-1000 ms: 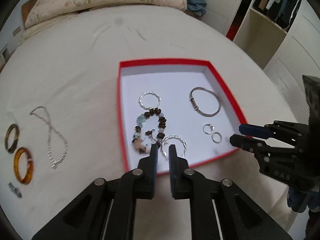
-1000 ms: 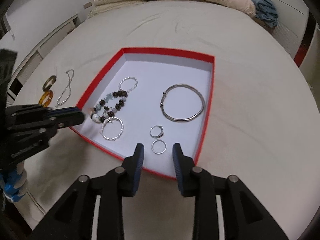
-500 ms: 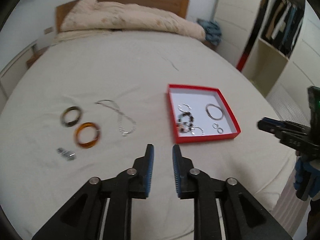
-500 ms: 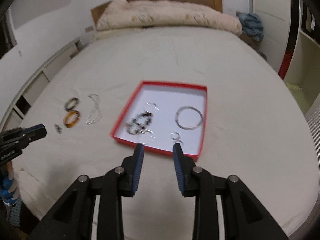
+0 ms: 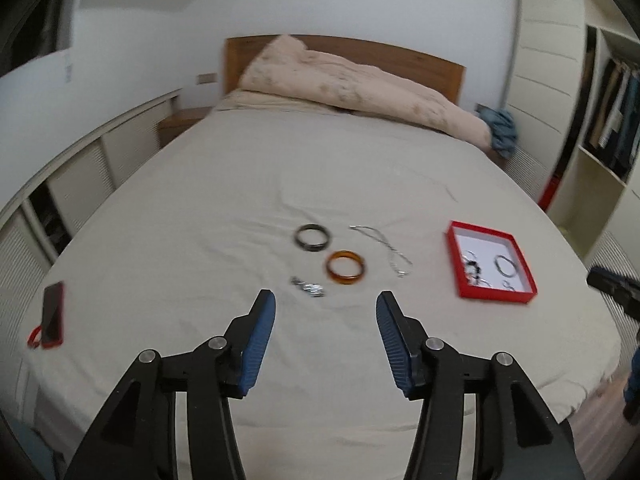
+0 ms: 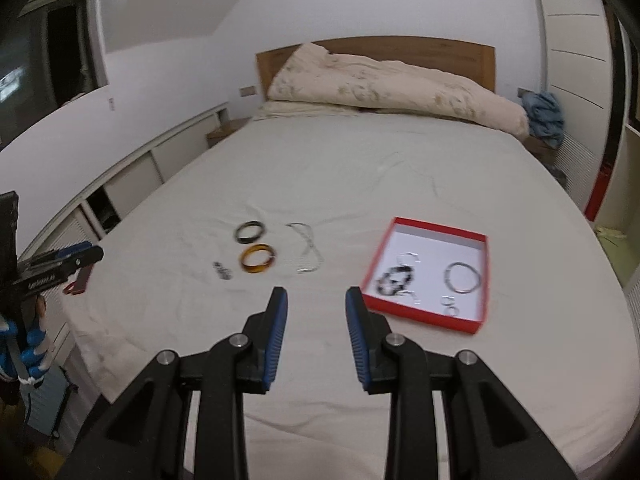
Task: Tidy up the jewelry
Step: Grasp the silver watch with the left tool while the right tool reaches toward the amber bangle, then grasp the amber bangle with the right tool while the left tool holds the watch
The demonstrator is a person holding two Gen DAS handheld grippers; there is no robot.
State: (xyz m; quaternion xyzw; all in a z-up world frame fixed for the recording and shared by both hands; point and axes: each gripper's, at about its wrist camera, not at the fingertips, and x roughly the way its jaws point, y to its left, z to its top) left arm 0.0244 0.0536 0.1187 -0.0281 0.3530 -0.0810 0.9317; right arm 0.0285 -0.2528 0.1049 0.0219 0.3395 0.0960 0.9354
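Left wrist view: the left gripper [image 5: 325,310] hangs over the bed [image 5: 240,184], jaws opening wide and empty; an amber bangle [image 5: 345,267] lies ahead.

Right wrist view: the right gripper [image 6: 316,312] holds its jaws narrowly parted, empty, near the red box [image 6: 470,237] of jewelry.

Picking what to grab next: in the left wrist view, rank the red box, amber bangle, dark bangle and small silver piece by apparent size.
1. Red box, clearly largest.
2. Amber bangle and dark bangle: look alike; the amber lies nearer the camera, so I won't rank them.
3. Small silver piece, smallest.
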